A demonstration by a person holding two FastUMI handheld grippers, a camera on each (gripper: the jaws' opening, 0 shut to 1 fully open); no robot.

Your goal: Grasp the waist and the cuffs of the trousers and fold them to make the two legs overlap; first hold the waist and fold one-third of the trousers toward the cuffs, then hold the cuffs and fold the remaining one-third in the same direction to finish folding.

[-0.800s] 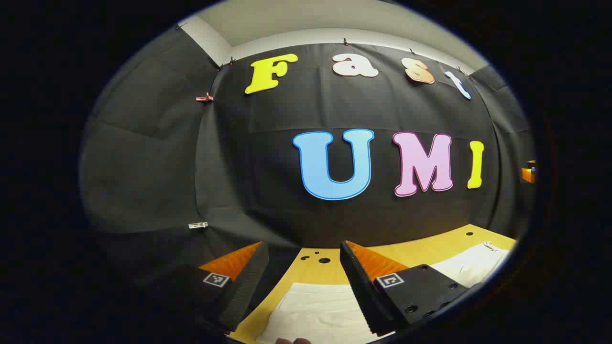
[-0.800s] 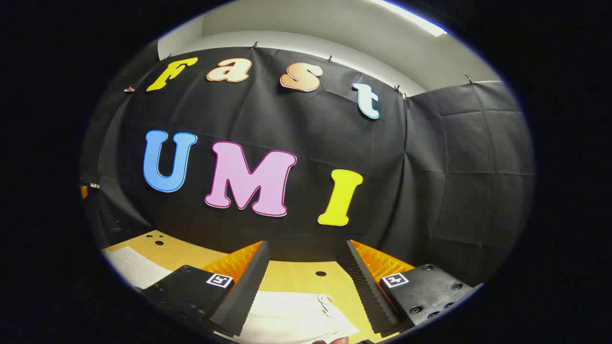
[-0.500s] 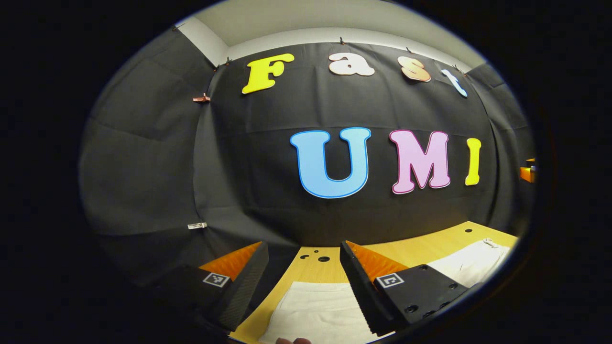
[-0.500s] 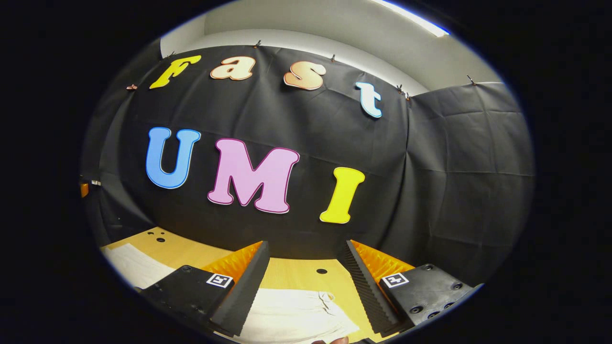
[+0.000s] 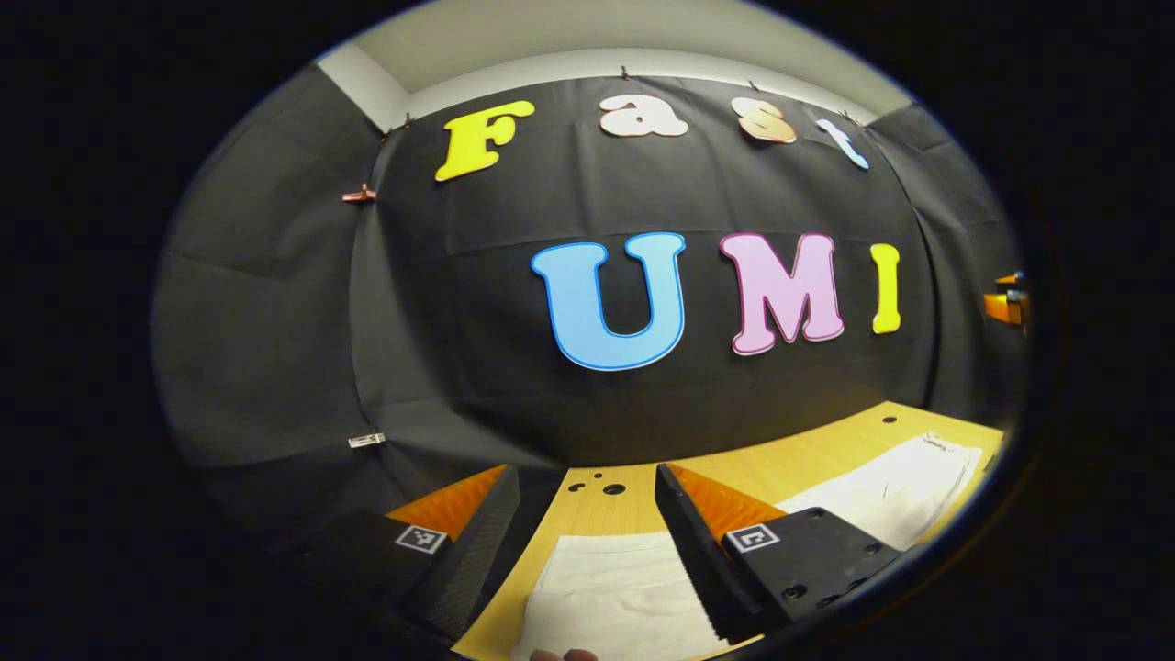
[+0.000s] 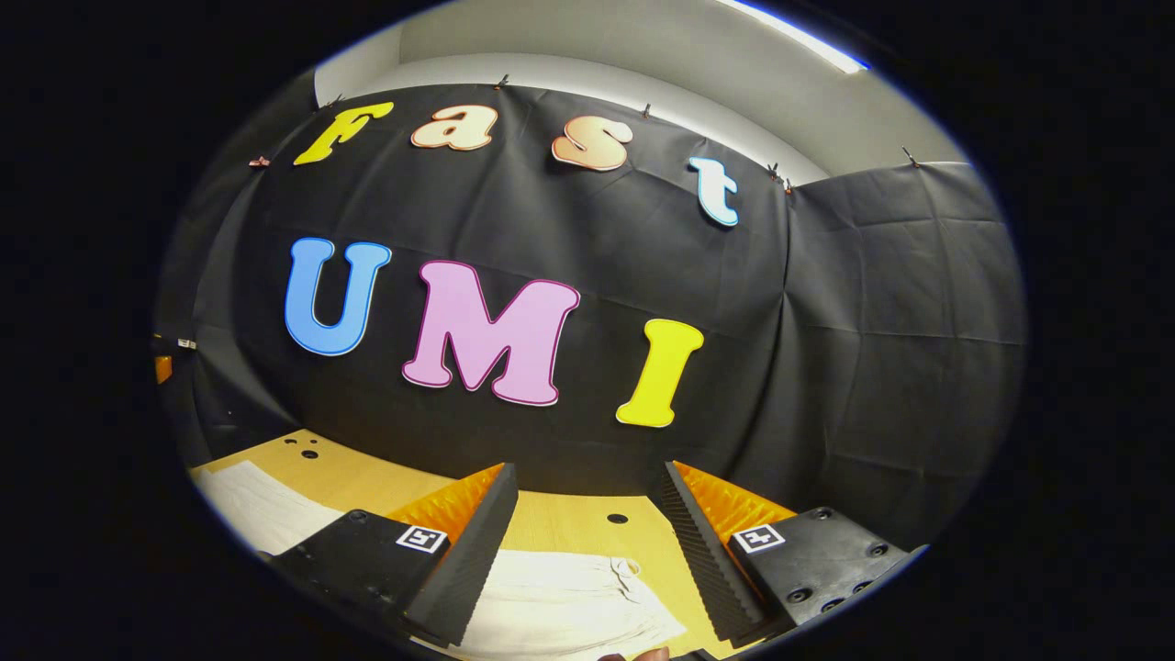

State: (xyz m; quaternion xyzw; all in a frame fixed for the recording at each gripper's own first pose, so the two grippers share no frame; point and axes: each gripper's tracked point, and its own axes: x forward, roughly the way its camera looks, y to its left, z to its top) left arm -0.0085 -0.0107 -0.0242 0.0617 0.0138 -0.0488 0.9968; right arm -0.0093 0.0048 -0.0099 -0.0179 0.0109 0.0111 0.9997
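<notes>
In the left gripper view, the left gripper [image 5: 587, 542] hangs above the near edge of a wooden table [image 5: 808, 454], its two fingers spread wide apart with nothing between them. Below and between the fingers lies one end of the white trousers [image 5: 610, 597], flat on the table; its far edge is straight and square, so this looks like the cuff end, though I cannot be sure. The cloth runs on to the right behind the right-hand finger and shows again as a long white strip reaching toward the table's right side, ending in a puckered edge. A few round holes [image 5: 613, 488] are drilled in the table near the black cloth wall [image 5: 275, 321]. At the very bottom of this view a fingertip [image 5: 565, 655] of the person's hand peeks in. In the right gripper view, the right gripper [image 6: 587, 542] also hovers over the table [image 6: 569, 519] with its jaws gaping and holding nothing. Beneath it lies the gathered, wrinkled end of the trousers [image 6: 560, 606], with a small drawstring or tie at its far edge, which suggests the waist. More white cloth shows at the far left of the table. Neither gripper touches the fabric.
</notes>
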